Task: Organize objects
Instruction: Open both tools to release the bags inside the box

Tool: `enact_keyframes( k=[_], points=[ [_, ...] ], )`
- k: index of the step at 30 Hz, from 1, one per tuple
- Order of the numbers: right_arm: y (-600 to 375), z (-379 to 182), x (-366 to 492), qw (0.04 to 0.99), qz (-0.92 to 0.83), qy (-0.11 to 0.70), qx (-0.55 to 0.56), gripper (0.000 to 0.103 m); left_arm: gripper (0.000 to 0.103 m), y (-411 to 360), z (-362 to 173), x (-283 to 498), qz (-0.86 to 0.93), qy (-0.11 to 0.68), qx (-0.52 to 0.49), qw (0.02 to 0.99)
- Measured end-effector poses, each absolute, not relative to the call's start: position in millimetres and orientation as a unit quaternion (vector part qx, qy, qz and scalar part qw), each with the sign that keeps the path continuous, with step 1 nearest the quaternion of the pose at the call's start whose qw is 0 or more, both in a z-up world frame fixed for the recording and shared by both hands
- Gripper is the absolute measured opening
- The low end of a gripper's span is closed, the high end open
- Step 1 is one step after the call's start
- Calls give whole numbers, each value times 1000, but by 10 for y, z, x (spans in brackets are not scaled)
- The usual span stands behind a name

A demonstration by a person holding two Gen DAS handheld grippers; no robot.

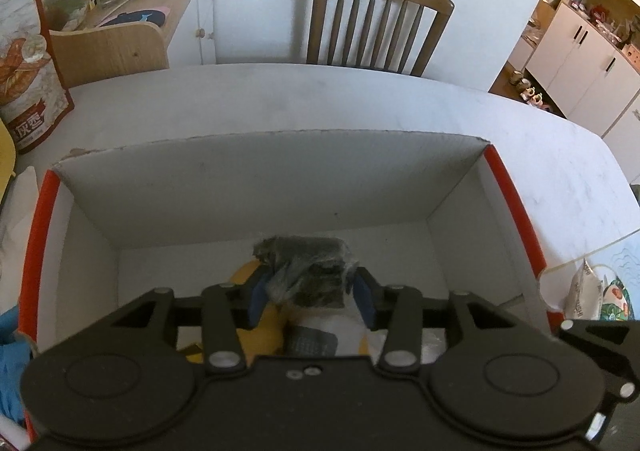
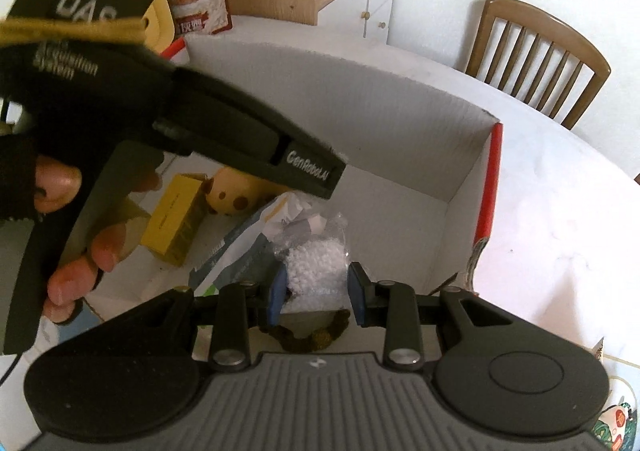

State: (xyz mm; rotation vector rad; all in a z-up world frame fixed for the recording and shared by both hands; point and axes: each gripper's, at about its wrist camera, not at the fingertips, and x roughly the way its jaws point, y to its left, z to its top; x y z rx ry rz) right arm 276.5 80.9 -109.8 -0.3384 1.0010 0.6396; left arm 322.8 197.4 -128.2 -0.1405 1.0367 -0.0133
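Box (image 1: 260, 187) first, the white cardboard one with red edges, filling the left wrist view on the white table (image 1: 360, 99). Left gripper (image 1: 312, 299) is dipping into it, blue pads standing apart with a dark plastic-wrapped bundle (image 1: 304, 255) sitting between them at twelve o'clock. Whether the pads are pressing on it or merely flanking it, I cannot tell. The bundle's long axis is running nine to three, across the pads, so that claw is the nearer one to it. A yellow plush toy (image 1: 248, 275) is peeking out at ten o'clock under the bundle.

Moving right, in the right wrist view, the person's gloved hand (image 2: 60, 187) is gripping the left tool's handle at nine o'clock. A yellow carton (image 2: 176, 223) is lying at ten, beside the plush. Right gripper (image 2: 316, 291) is pointing down into the box too, pads bracketing a clear bag of white pellets (image 2: 320, 259) at twelve, seemingly pinching it, though I'm judging that from how closely they are flanking it. Both items are already inside the box; letting go looks like the coming step.
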Motion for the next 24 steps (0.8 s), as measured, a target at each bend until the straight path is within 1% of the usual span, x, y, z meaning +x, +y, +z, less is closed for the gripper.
enact_keyframes(
  k=[3,8,10,11,14,17,21,24],
  points=[
    [780,-1052,2747,818,299,467,-153,32,60,1979,-1257,3192,2,489,-66,870],
    [711,-1005,2688,820,301,465,-145,34,63,1993,-1200,3124,5,482,-67,874],
    [644,-995,2638,821,302,462,-142,45,64,1990,-1158,3091,7,477,-62,877],
    [629,-979,2620,823,303,460,-140,46,64,1991,-1138,3076,7,474,-62,878],
    [567,-945,2588,823,309,457,-135,46,65,2006,-1084,3043,10,470,-65,880],
    [537,-873,2515,825,312,452,-133,47,72,2009,-1026,2984,16,465,-65,883],
    [492,-810,2513,831,314,443,-123,53,74,1996,-952,2883,18,456,-63,888],
    [520,-751,2485,835,314,435,-121,53,77,1994,-882,2809,19,448,-63,891]
  ],
)
